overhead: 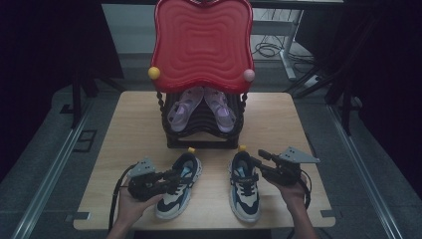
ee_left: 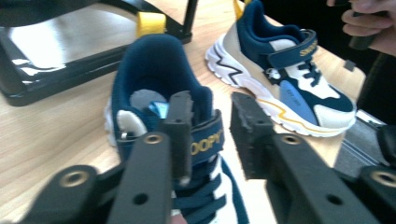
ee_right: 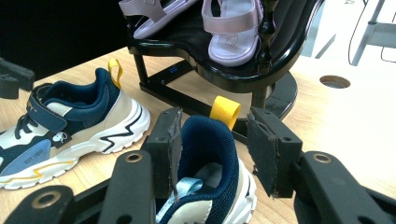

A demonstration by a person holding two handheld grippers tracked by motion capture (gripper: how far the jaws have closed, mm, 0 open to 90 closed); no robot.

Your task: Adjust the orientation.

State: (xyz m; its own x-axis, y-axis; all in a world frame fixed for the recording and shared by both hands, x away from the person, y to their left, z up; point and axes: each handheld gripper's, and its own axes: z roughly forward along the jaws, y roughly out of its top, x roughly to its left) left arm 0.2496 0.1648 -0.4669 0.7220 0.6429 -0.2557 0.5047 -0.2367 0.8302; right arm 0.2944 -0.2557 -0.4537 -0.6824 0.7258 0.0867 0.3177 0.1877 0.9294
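Two navy, white and cream child's sneakers stand side by side on the wooden table, toes toward the person. My left gripper is open at the left sneaker. In the left gripper view, the left gripper has one jaw over the tongue and strap of this left sneaker and the other jaw outside its side. My right gripper is open at the right sneaker. In the right gripper view, the right gripper straddles the heel of that right sneaker, just below its yellow pull tab.
A black shoe rack stands behind the sneakers, its lower shelf holding a pair of lilac sandals. A red wavy tray tops the rack. A round hole is cut in the table beside the rack. Dark floor surrounds the table.
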